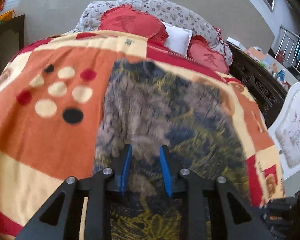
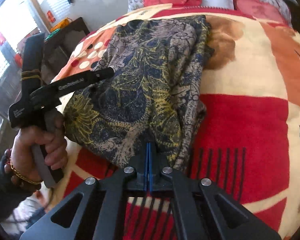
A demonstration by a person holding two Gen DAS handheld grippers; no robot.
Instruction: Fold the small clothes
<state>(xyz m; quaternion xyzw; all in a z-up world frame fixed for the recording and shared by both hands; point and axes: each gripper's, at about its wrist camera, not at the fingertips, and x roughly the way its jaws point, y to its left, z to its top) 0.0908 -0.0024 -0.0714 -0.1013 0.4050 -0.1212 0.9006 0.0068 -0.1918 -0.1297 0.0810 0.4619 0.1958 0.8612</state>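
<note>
A thin patterned garment (image 1: 162,108) in grey, navy and yellow lies on the bed's orange, red and cream blanket (image 1: 40,136). My left gripper (image 1: 145,147) hovers over the garment's near part, open, its blue pads (image 1: 126,168) apart with only cloth showing below the gap. In the right wrist view the garment (image 2: 142,84) lies folded lengthwise. My right gripper (image 2: 148,144) is shut, and the garment's near edge bunches into its blue pads. The left gripper (image 2: 109,72), held by a hand (image 2: 40,146), reaches over the garment's left edge.
Red heart cushions (image 1: 130,23), a white pillow (image 1: 178,38) and floral pillows (image 1: 170,10) sit at the head of the bed. A dark carved cabinet (image 1: 256,80) and a white padded chair (image 1: 294,130) stand to the right. A dark side table (image 2: 70,34) stands to the left.
</note>
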